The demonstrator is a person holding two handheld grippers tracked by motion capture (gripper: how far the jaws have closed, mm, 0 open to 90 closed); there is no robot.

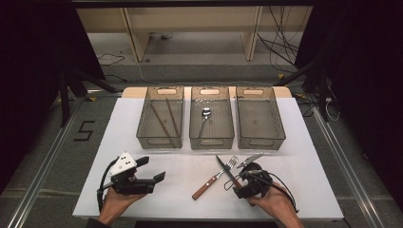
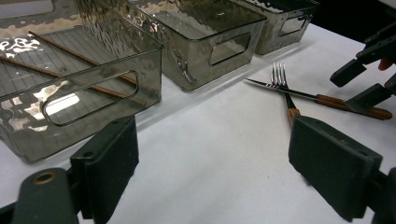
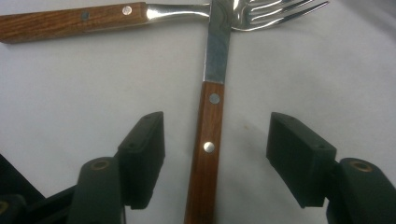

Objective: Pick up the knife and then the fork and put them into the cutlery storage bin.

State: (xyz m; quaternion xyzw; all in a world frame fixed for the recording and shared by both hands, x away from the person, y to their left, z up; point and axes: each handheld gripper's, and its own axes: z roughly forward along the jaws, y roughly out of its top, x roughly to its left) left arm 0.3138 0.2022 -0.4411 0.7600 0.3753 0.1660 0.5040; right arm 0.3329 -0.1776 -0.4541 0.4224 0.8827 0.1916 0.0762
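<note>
Knife (image 3: 207,140) lies on the white table (image 1: 294,166) at lower centre of the right gripper view, its wooden handle between the spread jaws of the right gripper (image 3: 215,158), neither pad touching it; its blade crosses the fork (image 3: 140,16) along the top edge; the left gripper (image 2: 212,168) gapes over bare table near the bins (image 2: 149,100).

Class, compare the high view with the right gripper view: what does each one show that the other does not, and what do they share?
High view alone: three clear bins, chopsticks in the left one, a spoon in the middle one, and the left gripper. Right gripper view alone: the rivets on the knife's wooden handle, seen close between open jaws. Shared: the knife lying across the fork on the white table, with the right gripper at the knife's handle.
</note>
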